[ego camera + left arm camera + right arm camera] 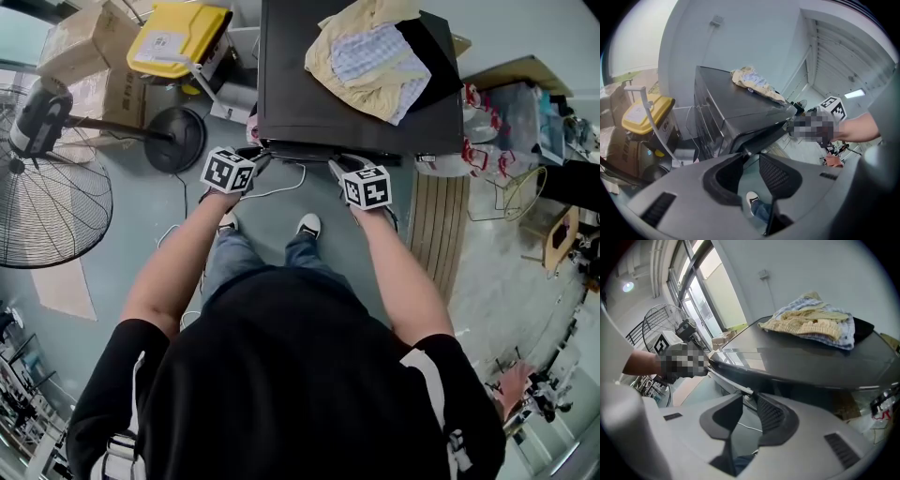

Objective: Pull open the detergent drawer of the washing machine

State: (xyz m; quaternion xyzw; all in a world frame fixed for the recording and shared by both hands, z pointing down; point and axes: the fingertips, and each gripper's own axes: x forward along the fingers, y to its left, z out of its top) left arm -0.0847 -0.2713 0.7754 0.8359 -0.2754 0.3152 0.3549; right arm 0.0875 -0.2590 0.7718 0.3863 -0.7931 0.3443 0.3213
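Note:
The dark grey washing machine stands in front of me with a heap of clothes on its top. Both grippers are at its front top edge. My left gripper is at the left part of that edge; in its own view the jaws stand apart with the dark front lip reaching their tips. My right gripper is a little further right; its jaws stand apart with the end of a pale strip under the lip between their tips. No drawer front shows clearly.
A standing fan with its round base is on the left, behind it a yellow-lidded bin and cardboard boxes. A white cable lies by my shoes. Wooden slats and bagged goods sit to the right.

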